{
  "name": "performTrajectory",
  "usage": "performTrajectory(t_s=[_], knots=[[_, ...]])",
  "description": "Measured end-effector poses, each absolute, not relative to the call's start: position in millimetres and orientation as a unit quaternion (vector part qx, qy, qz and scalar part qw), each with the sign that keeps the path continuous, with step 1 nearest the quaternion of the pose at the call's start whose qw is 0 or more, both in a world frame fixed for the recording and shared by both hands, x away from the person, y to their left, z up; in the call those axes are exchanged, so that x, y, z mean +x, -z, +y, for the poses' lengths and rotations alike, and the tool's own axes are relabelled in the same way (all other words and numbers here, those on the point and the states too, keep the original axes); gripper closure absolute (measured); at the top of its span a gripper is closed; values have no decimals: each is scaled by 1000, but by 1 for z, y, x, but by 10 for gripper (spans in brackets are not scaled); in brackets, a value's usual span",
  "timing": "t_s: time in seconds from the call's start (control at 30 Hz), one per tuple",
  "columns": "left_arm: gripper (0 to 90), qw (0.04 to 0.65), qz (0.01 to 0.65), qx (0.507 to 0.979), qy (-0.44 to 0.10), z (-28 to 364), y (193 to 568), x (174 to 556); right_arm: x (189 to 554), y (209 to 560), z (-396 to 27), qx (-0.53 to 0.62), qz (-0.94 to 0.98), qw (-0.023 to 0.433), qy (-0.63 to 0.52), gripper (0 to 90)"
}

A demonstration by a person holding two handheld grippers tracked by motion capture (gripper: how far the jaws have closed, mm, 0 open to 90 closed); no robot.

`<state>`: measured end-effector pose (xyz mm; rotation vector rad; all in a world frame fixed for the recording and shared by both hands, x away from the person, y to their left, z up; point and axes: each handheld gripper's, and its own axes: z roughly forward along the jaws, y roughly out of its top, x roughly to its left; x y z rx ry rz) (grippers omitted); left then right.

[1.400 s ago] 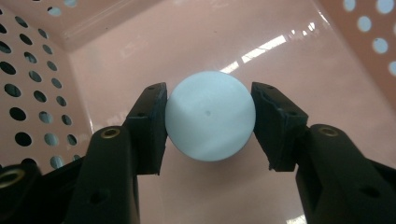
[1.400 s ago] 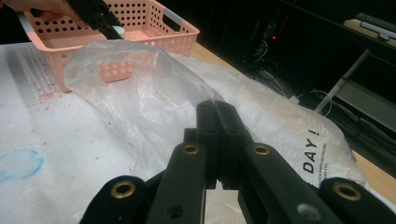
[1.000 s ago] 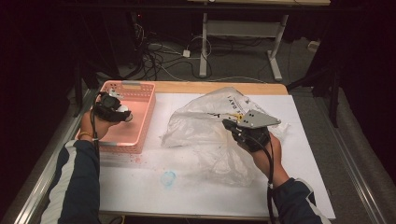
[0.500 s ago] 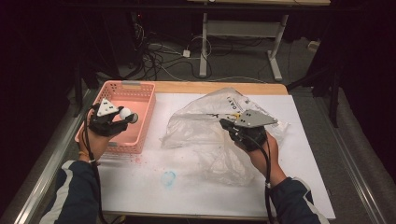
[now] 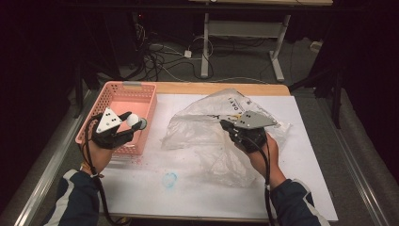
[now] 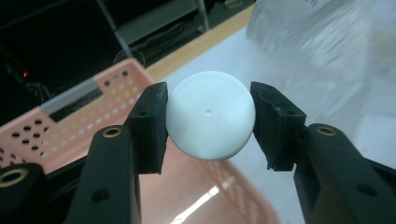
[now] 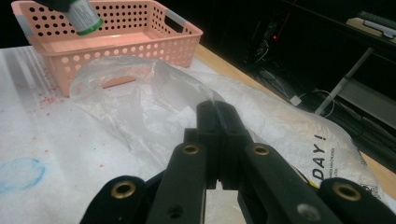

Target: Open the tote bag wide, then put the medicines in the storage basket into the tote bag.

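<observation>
Your left gripper (image 6: 209,122) has black jaws around a white cap (image 6: 211,120). The basket (image 5: 120,96) at 10 o'clock is pink, dotted with holes. The bag (image 5: 207,129) is clear, black-lettered; the sheet (image 5: 188,197) is white with a blue ring (image 5: 170,179).

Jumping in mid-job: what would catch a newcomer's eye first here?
The round white bottle cap clamped between the left gripper's jaws, held above the pink perforated plastic basket at the table's left. Next, the crumpled clear plastic bag mid-table, its film pinched in the shut right gripper.
</observation>
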<state>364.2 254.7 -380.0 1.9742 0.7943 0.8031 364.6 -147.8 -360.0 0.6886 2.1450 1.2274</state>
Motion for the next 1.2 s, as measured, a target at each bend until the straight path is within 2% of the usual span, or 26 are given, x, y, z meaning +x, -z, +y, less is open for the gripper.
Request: performTrajectory(t_s=[0.17,0.37,0.7,0.93,1.2], knots=[[486,451,277,786,-319,234,365,344,364,361,-145,260,801,285,-458,900],[486,474,227,795,-302,202,365,329,361,360,-144,263,799,286,-459,900],[486,466,133,834,-264,129,381,312,358,360,-147,273,794,284,-464,900],[485,441,132,856,-236,81,420,335,359,358,-149,273,789,268,-481,900],[485,424,159,863,-224,51,453,369,359,357,-150,276,785,260,-490,900]])
